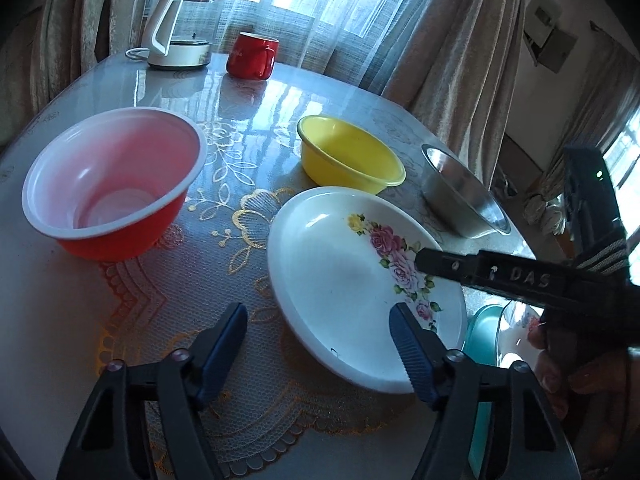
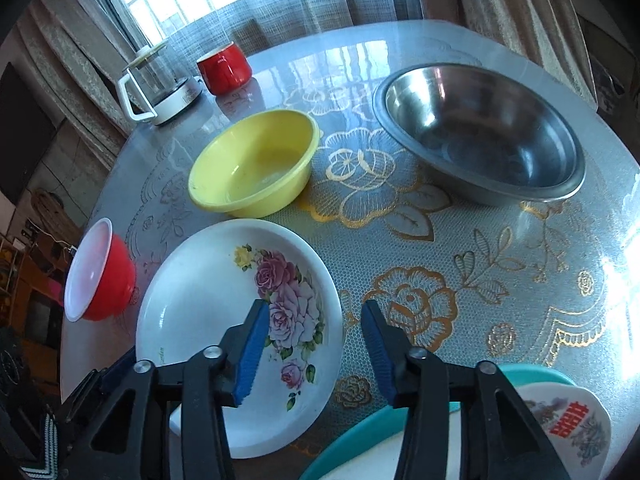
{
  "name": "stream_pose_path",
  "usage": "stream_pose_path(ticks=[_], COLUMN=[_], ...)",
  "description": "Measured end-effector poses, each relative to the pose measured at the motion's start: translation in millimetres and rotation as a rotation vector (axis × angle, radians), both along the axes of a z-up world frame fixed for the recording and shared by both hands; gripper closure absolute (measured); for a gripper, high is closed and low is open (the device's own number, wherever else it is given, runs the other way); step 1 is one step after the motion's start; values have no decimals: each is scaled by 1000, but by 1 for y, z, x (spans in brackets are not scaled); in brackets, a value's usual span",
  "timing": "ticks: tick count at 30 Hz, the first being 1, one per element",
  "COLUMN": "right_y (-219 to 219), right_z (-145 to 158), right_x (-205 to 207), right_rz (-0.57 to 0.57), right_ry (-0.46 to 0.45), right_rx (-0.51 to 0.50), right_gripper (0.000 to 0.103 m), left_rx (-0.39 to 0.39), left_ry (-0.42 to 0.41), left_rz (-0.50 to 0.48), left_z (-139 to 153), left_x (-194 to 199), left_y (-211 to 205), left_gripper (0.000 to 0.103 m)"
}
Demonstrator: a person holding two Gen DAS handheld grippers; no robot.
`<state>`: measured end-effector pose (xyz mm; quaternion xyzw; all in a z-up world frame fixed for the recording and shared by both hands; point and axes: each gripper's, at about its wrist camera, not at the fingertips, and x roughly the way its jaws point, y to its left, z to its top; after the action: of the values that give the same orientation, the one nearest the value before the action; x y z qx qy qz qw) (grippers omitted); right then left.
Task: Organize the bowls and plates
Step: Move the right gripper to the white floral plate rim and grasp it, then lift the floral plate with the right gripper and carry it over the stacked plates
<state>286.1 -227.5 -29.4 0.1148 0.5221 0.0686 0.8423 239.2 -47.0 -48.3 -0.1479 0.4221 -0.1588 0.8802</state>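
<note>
A white plate with a rose print [image 1: 344,280] [image 2: 208,300] lies on the table near the front. My left gripper [image 1: 318,326] is open and empty, its fingers straddling the plate's near left rim. My right gripper [image 2: 316,322] is open and empty, its fingers straddling the plate's right rim; its body shows in the left wrist view [image 1: 500,274]. A red bowl with a white inside [image 1: 116,180] [image 2: 98,272], a yellow bowl [image 1: 348,154] [image 2: 256,162] and a steel bowl [image 1: 464,192] [image 2: 484,130] stand behind. A teal plate [image 2: 360,436] carries a small printed dish [image 2: 568,424].
A glass kettle [image 1: 180,28] [image 2: 158,84] and a red mug [image 1: 252,56] [image 2: 224,66] stand at the table's far edge by the curtains. The round table [image 1: 240,100] [image 2: 500,280] has a glossy lace-patterned cover.
</note>
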Motion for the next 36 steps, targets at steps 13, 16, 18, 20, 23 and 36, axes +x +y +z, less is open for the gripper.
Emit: stream_pose_path(ticks=[13, 16, 18, 20, 23, 36], right_y=[10, 5, 5, 4, 1, 5], right_z=[-10, -11, -9, -7, -4, 7], right_x=[9, 8, 6, 2, -2, -14], right_rz=[33, 21, 28, 28, 22, -3], right_ry=[33, 39, 34, 25, 15, -20], right_rx=[-47, -18, -13, 6, 38, 51], right_gripper=[81, 83, 83, 83, 84, 84], left_rx=[60, 78, 90, 94, 95, 128], left_ry=[-10, -13, -14, -14, -14, -20], left_rz=[-21, -19, -13, -8, -9, -12], left_z=[-2, -2, -1, -1, -1, -1], left_x=[0, -1, -1, -1, 0, -2], left_y=[-5, -6, -6, -4, -5, -6], left_gripper=[67, 67, 67, 67, 67, 67])
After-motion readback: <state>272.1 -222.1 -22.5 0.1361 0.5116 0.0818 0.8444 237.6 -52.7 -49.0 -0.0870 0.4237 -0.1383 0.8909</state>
